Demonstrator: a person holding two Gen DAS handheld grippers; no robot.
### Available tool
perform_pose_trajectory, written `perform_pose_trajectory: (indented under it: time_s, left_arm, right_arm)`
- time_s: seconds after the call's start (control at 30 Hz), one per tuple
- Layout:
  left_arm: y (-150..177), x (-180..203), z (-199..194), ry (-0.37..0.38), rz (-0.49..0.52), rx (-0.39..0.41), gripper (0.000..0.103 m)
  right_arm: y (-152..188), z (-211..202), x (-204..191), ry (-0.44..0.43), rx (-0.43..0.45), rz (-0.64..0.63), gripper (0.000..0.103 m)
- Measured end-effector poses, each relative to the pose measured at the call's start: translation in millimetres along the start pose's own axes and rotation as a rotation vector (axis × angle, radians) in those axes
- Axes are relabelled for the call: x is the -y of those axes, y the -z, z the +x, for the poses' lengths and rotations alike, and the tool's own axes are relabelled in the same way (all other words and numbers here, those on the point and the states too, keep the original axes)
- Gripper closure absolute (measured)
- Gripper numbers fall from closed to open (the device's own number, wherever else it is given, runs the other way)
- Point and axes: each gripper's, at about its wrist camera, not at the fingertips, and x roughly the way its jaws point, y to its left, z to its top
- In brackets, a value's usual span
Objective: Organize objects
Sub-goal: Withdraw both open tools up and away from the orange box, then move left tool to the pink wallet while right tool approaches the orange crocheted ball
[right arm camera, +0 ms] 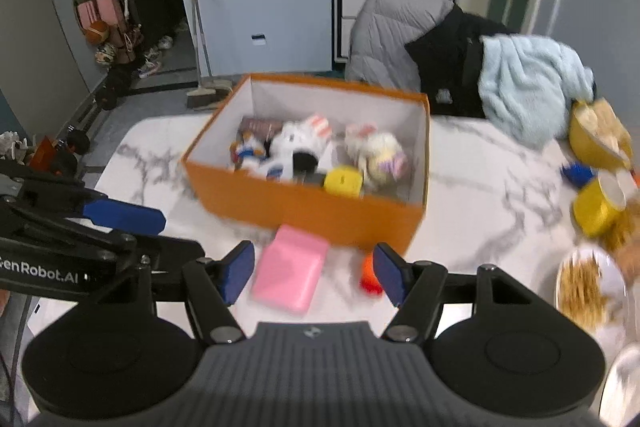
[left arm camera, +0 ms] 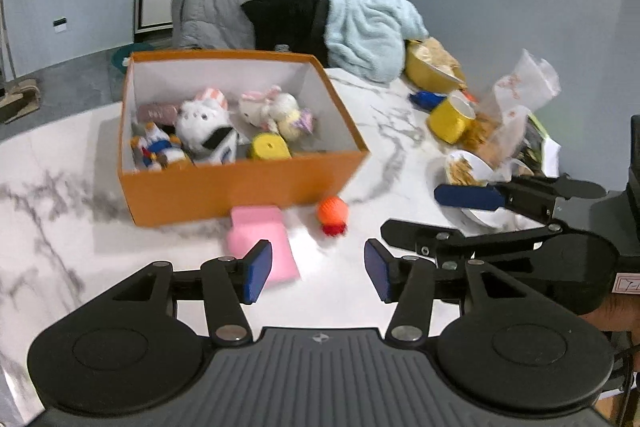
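An orange box (left arm camera: 240,183) (right arm camera: 304,211) on the marble table holds plush toys (left arm camera: 208,123) (right arm camera: 304,143) and a yellow toy (left arm camera: 269,147) (right arm camera: 343,181). A pink pad (left arm camera: 262,235) (right arm camera: 290,273) and an orange-and-red ball toy (left arm camera: 333,213) (right arm camera: 369,275) lie on the table in front of it. My left gripper (left arm camera: 318,273) is open and empty, just short of the pad. My right gripper (right arm camera: 314,273) is open and empty, its fingers either side of the pad and the ball toy. The right gripper also shows in the left wrist view (left arm camera: 468,197).
Yellow bowl (left arm camera: 432,67) and yellow cup (left arm camera: 452,117), a plate of snacks (left arm camera: 466,167) (right arm camera: 588,291) and a plastic bag (left arm camera: 516,95) crowd the table's right side. Jackets and a light blue fleece (left arm camera: 368,31) (right arm camera: 528,83) hang on chairs behind.
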Motion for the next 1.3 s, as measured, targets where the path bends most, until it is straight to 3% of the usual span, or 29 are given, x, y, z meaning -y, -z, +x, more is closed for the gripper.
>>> perform_pose_trajectory:
  time_s: [0.2, 0.43, 0.53, 0.57, 0.67, 0.87, 1.0, 1.17, 1.3]
  left_arm:
    - [51, 3, -25, 0.044, 0.022, 0.01, 0.028]
    - [83, 10, -38, 0.027, 0.039, 0.064, 0.027]
    - [82, 9, -19, 0.019, -0.015, 0.02, 0.023]
    - [81, 8, -12, 0.0, -0.044, 0.0, 0.019]
    - [76, 6, 8, -0.074, -0.139, -0.022, 0.02]
    - [66, 0, 50, -0.23, -0.201, -0.038, 0.02]
    - [58, -8, 80, -0.261, -0.213, -0.053, 0.02]
    - [42, -12, 125, -0.309, -0.161, -0.032, 0.02]
    - [35, -16, 158, -0.314, -0.14, -0.061, 0.02]
  right_arm:
    - [51, -30, -29, 0.048, -0.075, 0.033, 0.035]
    - [84, -41, -41, 0.072, -0.099, 0.12, 0.031]
    - [86, -28, -31, 0.05, -0.117, 0.097, 0.031]
    - [87, -19, -24, 0.036, -0.127, 0.089, 0.031]
    - [83, 3, -4, -0.024, -0.151, 0.075, 0.03]
    - [63, 53, 26, -0.071, -0.185, -0.019, 0.028]
    - [45, 78, 45, -0.04, -0.176, -0.038, 0.026]
    - [29, 113, 73, -0.011, -0.181, 0.022, 0.025]
    - [21, 139, 90, -0.002, -0.2, 0.071, 0.025]
